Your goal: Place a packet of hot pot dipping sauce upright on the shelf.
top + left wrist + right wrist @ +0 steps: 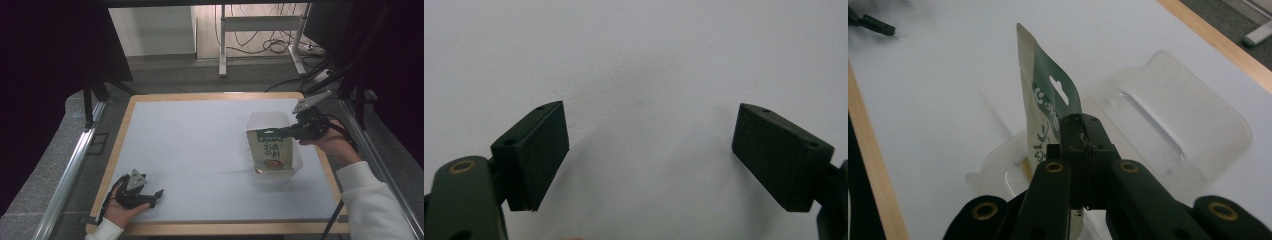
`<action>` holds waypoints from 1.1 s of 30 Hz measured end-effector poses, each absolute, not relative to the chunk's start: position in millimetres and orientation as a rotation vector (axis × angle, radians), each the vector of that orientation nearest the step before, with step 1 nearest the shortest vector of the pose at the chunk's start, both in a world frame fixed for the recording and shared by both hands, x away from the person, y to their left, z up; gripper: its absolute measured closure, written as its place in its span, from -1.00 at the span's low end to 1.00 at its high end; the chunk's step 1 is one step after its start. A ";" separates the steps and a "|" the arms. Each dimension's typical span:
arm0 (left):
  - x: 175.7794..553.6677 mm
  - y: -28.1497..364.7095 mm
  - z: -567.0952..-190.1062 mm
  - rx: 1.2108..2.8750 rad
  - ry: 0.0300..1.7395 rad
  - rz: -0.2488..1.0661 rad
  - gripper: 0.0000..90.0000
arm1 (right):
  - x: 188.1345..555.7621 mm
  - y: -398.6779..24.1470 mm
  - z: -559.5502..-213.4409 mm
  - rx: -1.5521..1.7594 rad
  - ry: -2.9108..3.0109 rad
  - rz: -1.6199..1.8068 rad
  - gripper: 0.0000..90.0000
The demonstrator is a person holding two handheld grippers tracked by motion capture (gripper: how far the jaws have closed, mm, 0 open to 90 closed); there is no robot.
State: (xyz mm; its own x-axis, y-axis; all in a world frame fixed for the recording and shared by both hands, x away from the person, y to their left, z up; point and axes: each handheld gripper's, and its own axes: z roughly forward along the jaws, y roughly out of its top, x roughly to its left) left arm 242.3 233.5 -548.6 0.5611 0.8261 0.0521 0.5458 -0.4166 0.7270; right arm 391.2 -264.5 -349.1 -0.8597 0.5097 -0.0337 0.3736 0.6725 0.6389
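High view: right gripper (289, 131) pinches pouch (270, 150) over clear tray (298, 161); left gripper (156, 196), fingers spread, well apart.

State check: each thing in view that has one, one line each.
left gripper: open, nothing between the jaws, low over the white table top.
right gripper: shut on the pouch's top edge.
pouch: held, over the tray.
clear plastic tray: on the table top, right side.

The pouch (270, 151) is cream with a dark green top band, white lettering and an orange-brown picture (dark characters above it). The tray (299, 161) is clear and milky; the bench (195, 145) is pale grey-white, edged in light wood.
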 end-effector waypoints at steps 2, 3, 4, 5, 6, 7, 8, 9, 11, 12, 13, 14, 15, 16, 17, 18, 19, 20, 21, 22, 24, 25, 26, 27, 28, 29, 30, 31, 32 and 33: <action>242.3 233.2 -548.6 2.122 1.096 0.537 -0.67 | 392.6 -267.2 -352.1 0.744 2.670 0.948 0.90; 242.3 233.1 -548.6 2.122 1.096 0.537 -0.66 | 392.8 -268.0 -353.2 0.752 2.654 0.947 0.87; 242.3 233.0 -548.6 2.122 1.095 0.537 -0.67 | 392.6 -268.8 -353.9 0.758 2.635 0.941 0.82; 242.3 233.0 -548.6 2.122 1.095 0.537 -0.67 | 392.2 -269.2 -354.4 0.759 2.618 0.939 0.75; 242.3 232.9 -548.6 2.122 1.094 0.538 -0.66 | 391.4 -269.3 -354.6 0.769 2.595 0.935 0.62; 242.3 233.0 -548.5 2.124 1.093 0.539 -0.67 | 390.7 -268.8 -354.9 0.778 2.564 0.935 0.46; 242.3 233.0 -548.5 2.124 1.092 0.539 -0.67 | 389.3 -267.6 -354.8 0.811 2.530 0.942 0.32; 242.3 233.1 -548.5 2.123 1.092 0.538 -0.67 | 387.7 -264.8 -354.3 0.835 2.483 0.958 0.10; 242.4 233.1 -548.5 2.123 1.091 0.538 -0.67 | 386.9 -263.2 -353.6 0.846 2.466 0.967 0.03; 242.3 233.2 -548.4 2.123 1.091 0.538 -0.67 | 385.5 -260.9 -352.5 0.858 2.433 0.990 -0.05; 242.1 233.1 -548.4 2.121 1.093 0.535 -0.67 | 383.6 -258.3 -350.8 0.872 2.399 1.017 -0.12; 242.1 233.2 -548.3 2.120 1.093 0.537 -0.67 | 381.1 -254.8 -348.0 0.888 2.353 1.045 -0.17; 242.1 233.1 -548.3 2.117 1.093 0.535 -0.67 | 379.5 -252.5 -346.1 0.892 2.337 1.064 -0.19; 242.1 233.2 -548.2 2.117 1.091 0.538 -0.67 | 377.0 -248.8 -343.9 0.893 2.328 1.094 -0.21; 241.9 233.1 -548.1 2.116 1.092 0.537 -0.67 | 374.4 -244.9 -341.7 0.884 2.322 1.112 -0.23; 241.8 233.2 -548.0 2.116 1.090 0.537 -0.67 | 371.7 -240.3 -339.9 0.874 2.313 1.129 -0.26; 241.6 233.3 -547.9 2.115 1.089 0.536 -0.67 | 368.0 -234.2 -338.2 0.862 2.320 1.156 -0.27; 241.5 233.5 -547.6 2.116 1.087 0.536 -0.67 | 364.8 -229.1 -337.2 0.850 2.329 1.180 -0.28; 241.3 233.7 -547.3 2.117 1.085 0.536 -0.67 | 362.4 -225.1 -336.9 0.839 2.333 1.197 -0.29; 241.2 233.7 -547.2 2.114 1.083 0.535 -0.67 | 359.2 -219.6 -337.2 0.827 2.338 1.219 -0.29; 240.5 233.7 -546.6 2.111 1.081 0.534 -0.67 | 352.1 -208.2 -340.4 0.817 2.339 1.265 -0.28; 240.3 233.8 -546.3 2.112 1.079 0.533 -0.66 | 348.5 -202.4 -343.2 0.807 2.336 1.284 -0.28; 240.1 233.9 -546.3 2.112 1.077 0.532 -0.67 | 345.0 -196.4 -346.3 0.799 2.343 1.301 -0.28; 240.0 233.9 -546.2 2.112 1.076 0.532 -0.67 | 341.6 -190.2 -350.1 0.786 2.358 1.320 -0.27; 239.8 233.9 -546.1 2.113 1.075 0.532 -0.67 | 338.5 -184.0 -354.3 0.771 2.375 1.331 -0.28; 239.8 233.9 -546.0 2.113 1.075 0.532 -0.66 | 335.3 -177.4 -358.6 0.756 2.390 1.332 -0.28; 239.7 233.9 -546.0 2.112 1.075 0.533 -0.67 | 332.5 -171.1 -362.9 0.736 2.408 1.330 -0.29; 239.7 234.0 -545.9 2.111 1.076 0.534 -0.67 | 329.8 -165.0 -366.9 0.719 2.428 1.328 -0.29; 239.6 234.1 -545.9 2.111 1.076 0.534 -0.67 | 326.5 -158.0 -372.1 0.694 2.446 1.335 -0.29; 239.5 234.1 -545.8 2.111 1.076 0.533 -0.67 | 321.2 -148.8 -378.8 0.667 2.470 1.336 -0.31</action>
State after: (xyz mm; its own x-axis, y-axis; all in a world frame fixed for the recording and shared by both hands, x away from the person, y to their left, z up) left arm 239.5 234.1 -545.8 0.5708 0.8198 0.0451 0.5328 -0.4116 0.7394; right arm 321.2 -148.8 -378.8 -0.8624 0.5062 -0.0054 0.2724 0.4730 0.8379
